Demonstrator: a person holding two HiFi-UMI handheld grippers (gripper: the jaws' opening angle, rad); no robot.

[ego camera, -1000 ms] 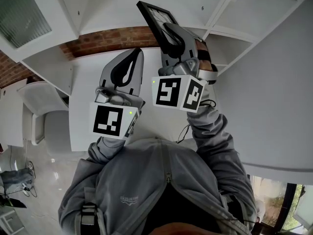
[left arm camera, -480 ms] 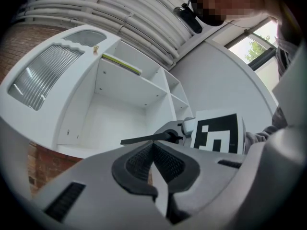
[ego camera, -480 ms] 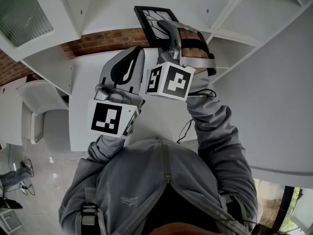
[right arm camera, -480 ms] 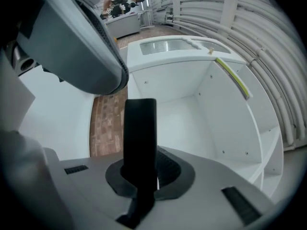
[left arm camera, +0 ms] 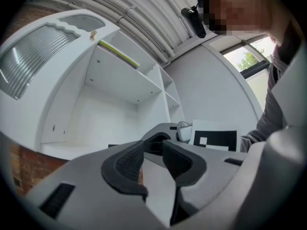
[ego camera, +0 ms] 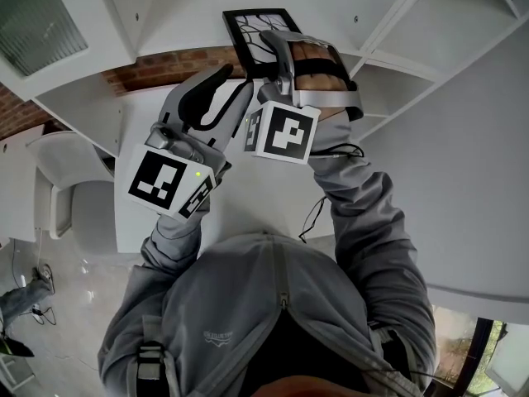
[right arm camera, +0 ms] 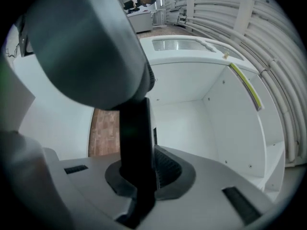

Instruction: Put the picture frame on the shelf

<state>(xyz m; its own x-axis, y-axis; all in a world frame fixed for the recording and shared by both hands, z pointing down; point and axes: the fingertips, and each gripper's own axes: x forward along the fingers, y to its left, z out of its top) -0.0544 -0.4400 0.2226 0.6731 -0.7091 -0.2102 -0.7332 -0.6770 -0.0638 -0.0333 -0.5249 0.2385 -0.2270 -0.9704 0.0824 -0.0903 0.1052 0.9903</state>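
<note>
Clamping the picture frame by its lower edge, the right gripper holds it up at the mouth of the open white compartment of the shelf. In the right gripper view the frame shows as a dark slab standing on edge, pinched tight between that gripper's two jaws, with the back wall of the shelf beyond it. Whether the frame touches a board of the shelf cannot be told. Its face, pale with dark branching lines, is turned toward the head camera. The left gripper sits in front of the shelf as well, just beside the right one and clear of the frame. Its jaws have just been opening and stand spread, with nothing between the pads. A strip of brick wall shows beneath the lower board of the shelf.
</note>
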